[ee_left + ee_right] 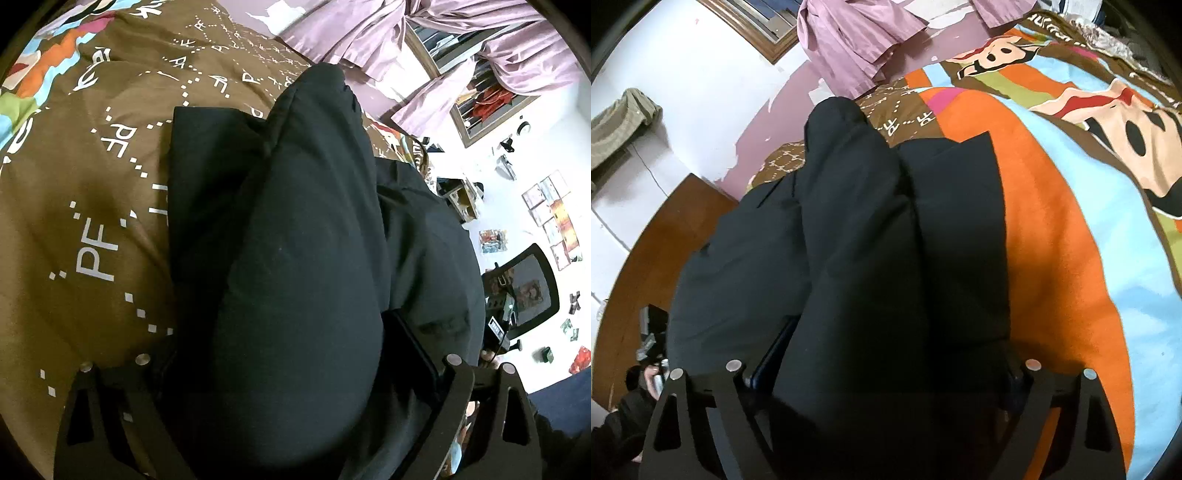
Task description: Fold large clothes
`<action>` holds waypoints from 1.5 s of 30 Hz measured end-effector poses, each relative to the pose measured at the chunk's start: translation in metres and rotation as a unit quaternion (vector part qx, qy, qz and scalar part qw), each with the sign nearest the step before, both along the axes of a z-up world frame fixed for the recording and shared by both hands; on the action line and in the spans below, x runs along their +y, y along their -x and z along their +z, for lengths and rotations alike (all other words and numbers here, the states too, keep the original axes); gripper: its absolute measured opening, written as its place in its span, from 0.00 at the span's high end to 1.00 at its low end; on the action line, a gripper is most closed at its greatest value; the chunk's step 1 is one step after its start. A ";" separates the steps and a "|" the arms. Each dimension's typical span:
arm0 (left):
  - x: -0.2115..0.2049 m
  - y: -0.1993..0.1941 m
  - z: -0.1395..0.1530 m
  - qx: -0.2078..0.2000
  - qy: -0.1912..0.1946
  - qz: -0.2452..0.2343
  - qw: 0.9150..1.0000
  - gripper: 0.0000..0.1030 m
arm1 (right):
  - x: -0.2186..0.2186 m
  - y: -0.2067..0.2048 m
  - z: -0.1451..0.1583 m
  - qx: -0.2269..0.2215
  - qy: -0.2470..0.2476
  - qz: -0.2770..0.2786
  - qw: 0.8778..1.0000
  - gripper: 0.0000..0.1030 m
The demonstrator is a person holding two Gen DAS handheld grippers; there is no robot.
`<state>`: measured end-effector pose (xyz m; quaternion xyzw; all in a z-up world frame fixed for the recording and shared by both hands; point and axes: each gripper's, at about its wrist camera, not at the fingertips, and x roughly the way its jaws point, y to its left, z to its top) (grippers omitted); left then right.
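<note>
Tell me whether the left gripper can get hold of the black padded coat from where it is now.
Probably yes. The black coat on the bedspread already bulges up between the fingers of the left gripper, whose jaws stand wide on either side of the padded roll. Nothing lies between. Whether the pads press yet cannot be told.

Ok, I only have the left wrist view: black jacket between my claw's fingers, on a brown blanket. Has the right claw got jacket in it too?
Observer: Yes, a puffy fold of the jacket fills the gap of the right claw. I cannot tell whether it is pinched.
Operator: What is under the jacket on that side?
Observer: An orange band of the blanket, not the brown part.
Operator: Does any of it lie flat there?
Observer: The jacket's right corner lies flat on the orange.
</note>
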<state>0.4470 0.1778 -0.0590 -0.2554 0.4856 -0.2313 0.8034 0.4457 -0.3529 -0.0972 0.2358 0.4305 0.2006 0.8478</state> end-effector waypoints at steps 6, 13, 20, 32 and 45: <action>-0.003 0.001 0.008 -0.006 -0.028 0.007 1.000 0.25 | 0.001 0.002 0.001 -0.001 -0.018 -0.001 1.000 0.29; -0.011 0.009 0.015 -0.021 -0.049 0.016 0.998 0.54 | 0.005 0.006 0.006 -0.006 -0.019 -0.012 1.000 0.45; -0.021 0.023 0.048 -0.075 -0.054 0.003 0.996 0.78 | 0.021 0.014 0.033 -0.052 0.020 -0.011 0.998 0.74; -0.015 0.050 0.111 -0.145 -0.059 0.014 0.988 0.80 | 0.084 0.018 0.109 -0.148 0.001 0.053 0.988 0.77; 0.031 0.065 0.088 -0.123 -0.055 0.068 0.988 0.80 | 0.140 0.007 0.112 -0.156 -0.010 0.097 0.983 0.77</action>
